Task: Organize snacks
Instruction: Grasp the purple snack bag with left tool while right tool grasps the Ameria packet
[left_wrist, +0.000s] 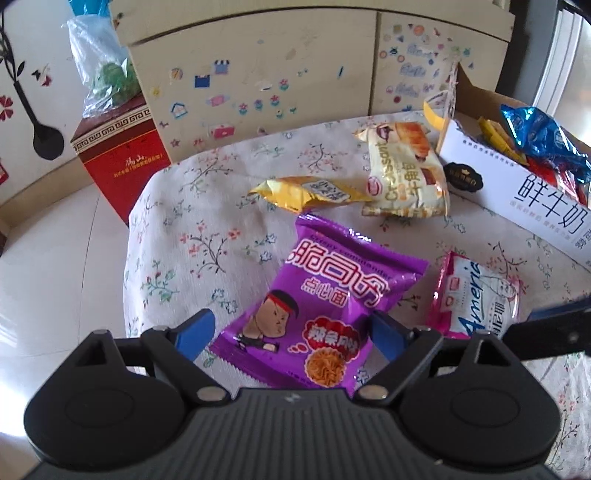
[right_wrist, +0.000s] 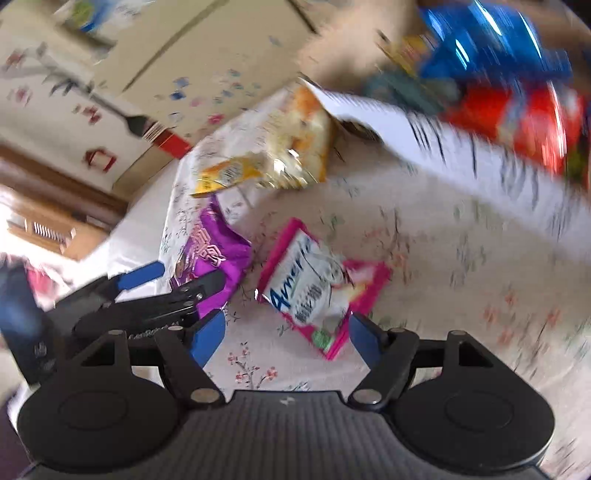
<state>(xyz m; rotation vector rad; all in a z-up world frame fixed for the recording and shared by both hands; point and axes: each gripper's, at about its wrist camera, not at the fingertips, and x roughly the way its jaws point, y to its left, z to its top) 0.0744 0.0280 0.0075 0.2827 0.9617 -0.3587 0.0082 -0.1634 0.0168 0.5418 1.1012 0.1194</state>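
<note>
Left claw (left_wrist: 291, 336) spread wide w/ purple noodle pack (left_wrist: 325, 314) between fingers, not pinched; slick foil could slip on closing. Right claw (right_wrist: 288, 332) apart over pink pack (right_wrist: 321, 291) on desk (left_wrist: 184, 229); both claws near, may bump. Box (left_wrist: 517, 192) far right.

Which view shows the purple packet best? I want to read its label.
The left wrist view: the purple packet lies sharp and nearly whole between the open left gripper fingers, print legible. In the right wrist view the packet is blurred, at the left, partly hidden behind the left gripper.
</note>
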